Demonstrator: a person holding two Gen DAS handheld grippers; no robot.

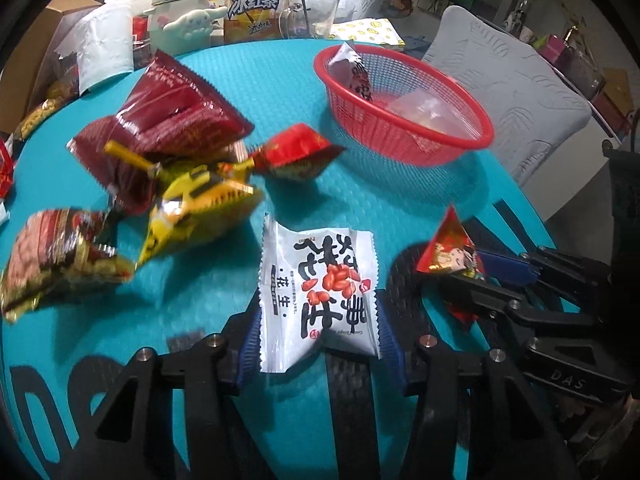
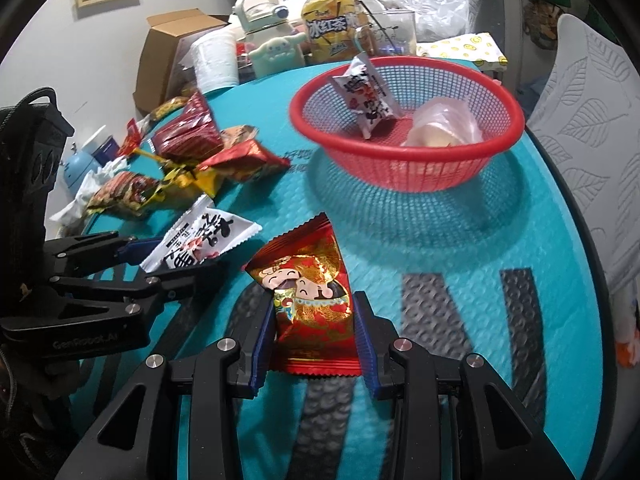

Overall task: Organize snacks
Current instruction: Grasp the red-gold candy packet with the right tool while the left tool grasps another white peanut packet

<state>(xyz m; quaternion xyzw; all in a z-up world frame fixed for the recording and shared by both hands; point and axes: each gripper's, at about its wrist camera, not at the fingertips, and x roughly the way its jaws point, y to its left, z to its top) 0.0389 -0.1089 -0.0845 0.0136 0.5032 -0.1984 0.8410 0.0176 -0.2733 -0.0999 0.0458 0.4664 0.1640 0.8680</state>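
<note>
Left wrist view: my left tool (image 1: 318, 344) grips a white peanut packet (image 1: 318, 296); my right tool (image 2: 314, 346) grips a red foil sachet (image 2: 314, 300), both bound for the red mesh basket (image 2: 516, 120).

Left gripper (image 1: 320, 344): peanut packet (image 1: 318, 296) between its fingers, snack pile (image 1: 168, 168) ahead-left, basket (image 1: 404, 148) ahead-right. Right gripper (image 2: 314, 344): cartoon packet (image 2: 312, 300) between its fingers, basket (image 2: 408, 168) ahead, two packets (image 2: 366, 96) in it. Bottle (image 2: 332, 32) and cup (image 2: 388, 34) behind the basket.
</note>
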